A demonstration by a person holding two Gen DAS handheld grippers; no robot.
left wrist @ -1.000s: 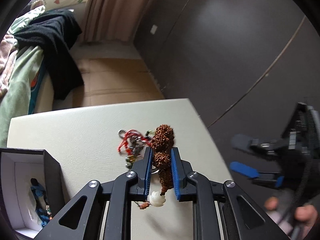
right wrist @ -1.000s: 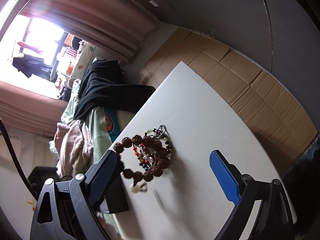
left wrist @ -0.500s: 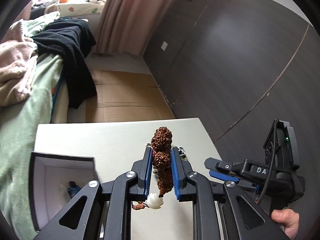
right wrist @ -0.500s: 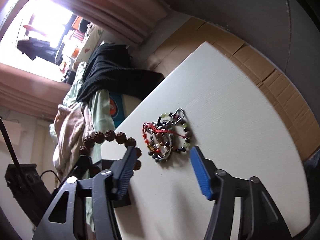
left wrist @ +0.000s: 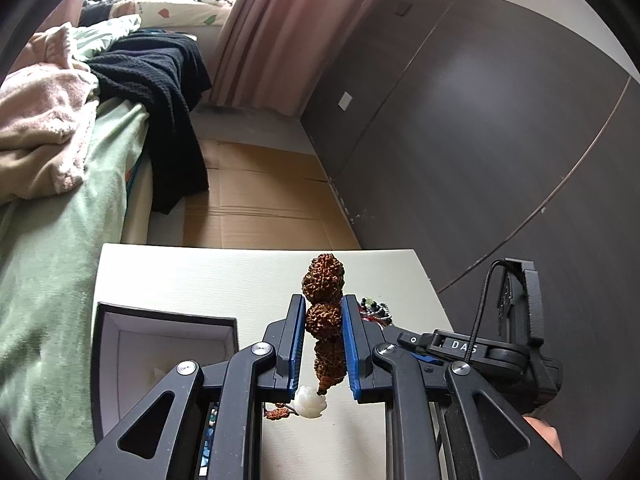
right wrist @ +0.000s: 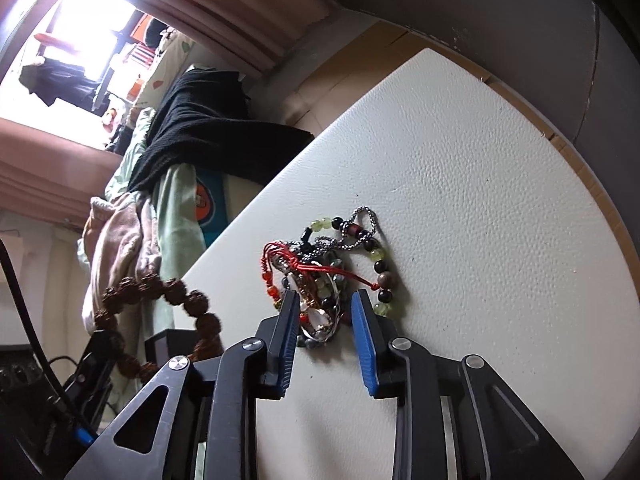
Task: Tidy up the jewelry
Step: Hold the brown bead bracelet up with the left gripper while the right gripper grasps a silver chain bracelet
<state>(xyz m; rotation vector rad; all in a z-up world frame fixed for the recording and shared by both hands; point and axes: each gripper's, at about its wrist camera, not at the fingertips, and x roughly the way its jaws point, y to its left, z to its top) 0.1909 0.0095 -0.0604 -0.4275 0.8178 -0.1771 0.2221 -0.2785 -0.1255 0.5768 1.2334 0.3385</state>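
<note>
Jewelry sat in two places. The brown seed-bead bracelet (left wrist: 324, 312) hung clamped between the blue pads of the left gripper (left wrist: 322, 344), lifted above the white table (right wrist: 480, 200), its white flower bead (left wrist: 309, 402) dangling at six o'clock, with the open box (left wrist: 160, 332) at nine o'clock of the tongs. The tangled pile of bracelets (right wrist: 332, 276) lay on the table; the right gripper (right wrist: 326, 328) had just been closing, its jaws narrow around the pile's near end, though a firm grip could not be told.
</note>
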